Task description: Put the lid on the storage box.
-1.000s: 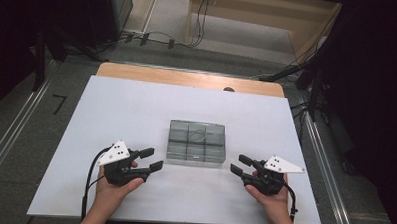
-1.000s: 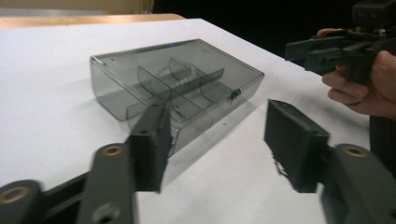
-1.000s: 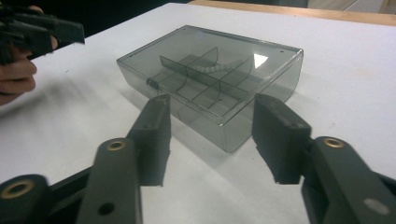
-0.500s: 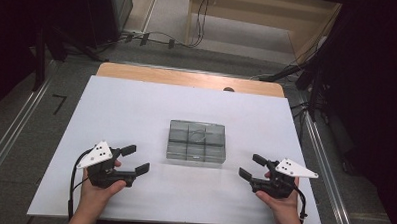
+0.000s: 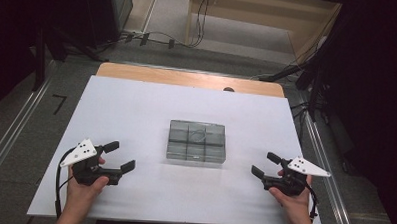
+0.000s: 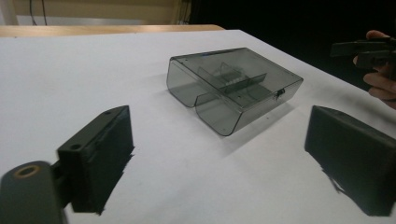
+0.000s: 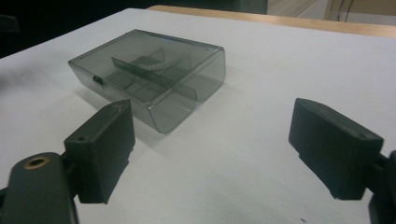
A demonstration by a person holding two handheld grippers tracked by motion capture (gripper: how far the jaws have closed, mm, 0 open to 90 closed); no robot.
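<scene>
Counter: a white rectangular counter (image 5: 136, 110) with a bare wooden strip (image 5: 187, 77) along its far edge lay under everything
Box: a smoky grey, see-through plastic box with inner dividers (image 5: 196, 142) sat near the middle of the counter, lid closed, flat on the surface; a small latch showed on one long side in the left gripper view (image 6: 280, 93)
Contents: one far compartment held a pale ridged item (image 7: 152, 65), too dim to identify
Left hand-held gripper: the black left hand-held gripper (image 5: 119, 156) with its grey three-cornered plate was held low over the near left part of the counter, well apart from the box, jaws spread wide with nothing between them
Left hand: the person's left hand (image 5: 84, 188) wrapped the grip from below
Right hand-held gripper: the black right hand-held gripper (image 5: 265, 164) hung over the near right part of the counter, well apart from the box, jaws wide apart and empty
Right hand: the person's right hand (image 5: 291, 198) held it from the near edge
Aim: both sets of jaws pointed inward toward the box, which lay between them
Cable: a dark cable (image 5: 59, 187) trailed from the left hand-held gripper along the forearm
</scene>
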